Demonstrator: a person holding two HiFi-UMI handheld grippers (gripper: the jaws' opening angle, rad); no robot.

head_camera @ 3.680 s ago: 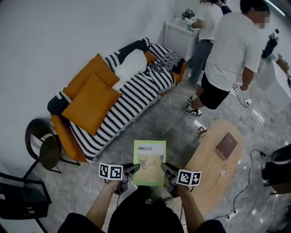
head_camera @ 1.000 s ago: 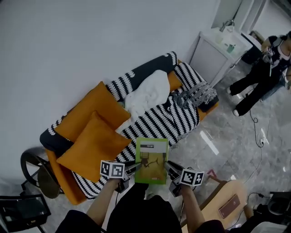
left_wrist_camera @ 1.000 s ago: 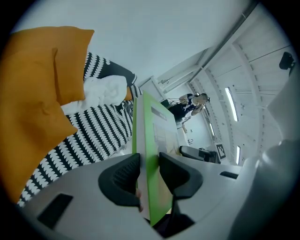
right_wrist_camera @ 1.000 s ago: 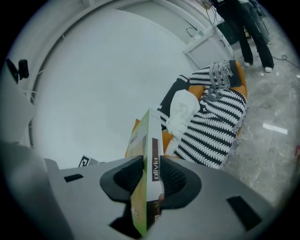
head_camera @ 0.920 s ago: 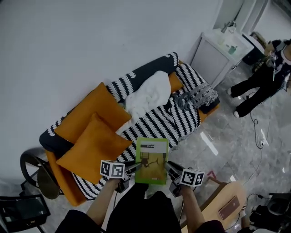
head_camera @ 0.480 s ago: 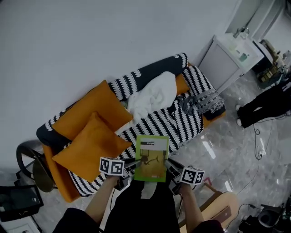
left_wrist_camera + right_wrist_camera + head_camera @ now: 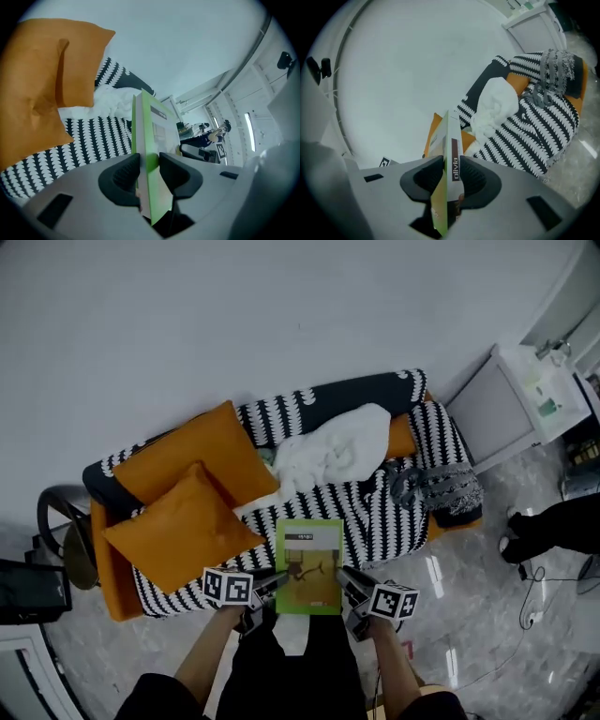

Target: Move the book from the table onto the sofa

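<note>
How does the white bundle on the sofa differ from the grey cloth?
The white bundle is bright white, the grey cloth mottled grey. The white bundle is heaped in the middle of the sofa; the grey cloth sits at its right end in the head view. The white bundle is larger than the grey cloth. Both lie on the striped cover.

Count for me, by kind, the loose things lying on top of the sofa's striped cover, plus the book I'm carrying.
large orange cushions: 2
white blanket: 1
grey fringed throw: 1
green book: 1
Total: 5
Not counted: the orange patch behind the blanket; it is unclear whether it is a cushion.
</note>
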